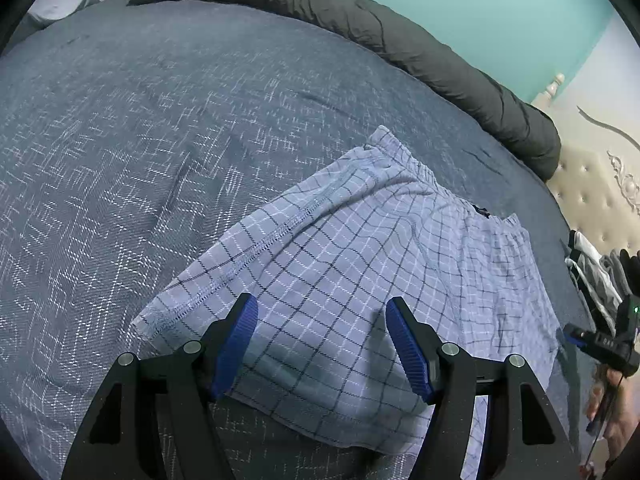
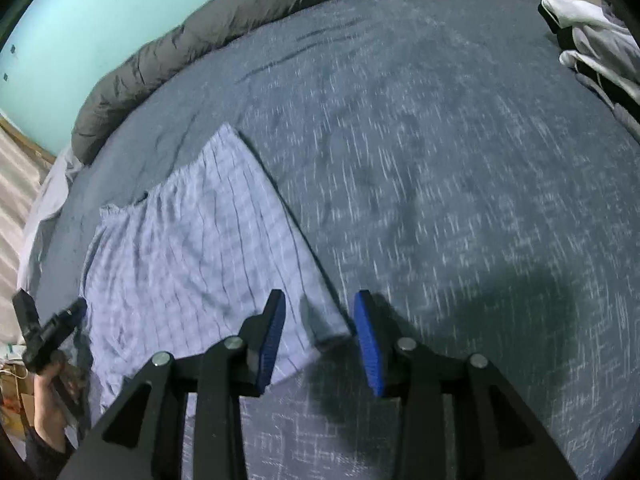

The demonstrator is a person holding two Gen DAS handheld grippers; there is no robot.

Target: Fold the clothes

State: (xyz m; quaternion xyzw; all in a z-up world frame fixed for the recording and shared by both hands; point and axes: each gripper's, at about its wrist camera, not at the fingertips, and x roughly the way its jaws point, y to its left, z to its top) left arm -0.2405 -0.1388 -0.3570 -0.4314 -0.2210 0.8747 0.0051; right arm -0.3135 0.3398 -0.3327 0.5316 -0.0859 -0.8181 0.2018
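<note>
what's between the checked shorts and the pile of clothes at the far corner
Only bare blue bedspread, seen in the right wrist view, between the checked shorts and the pile of clothes.

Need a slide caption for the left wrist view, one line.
Left gripper hovers open over checked shorts laid flat on a blue bedspread, a grey duvet rolled behind.

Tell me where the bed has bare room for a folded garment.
Bare blue woven bedspread lies between the pale checked shorts, the rolled grey duvet and the white-and-black clothes pile. Crowded by that pile.
</note>
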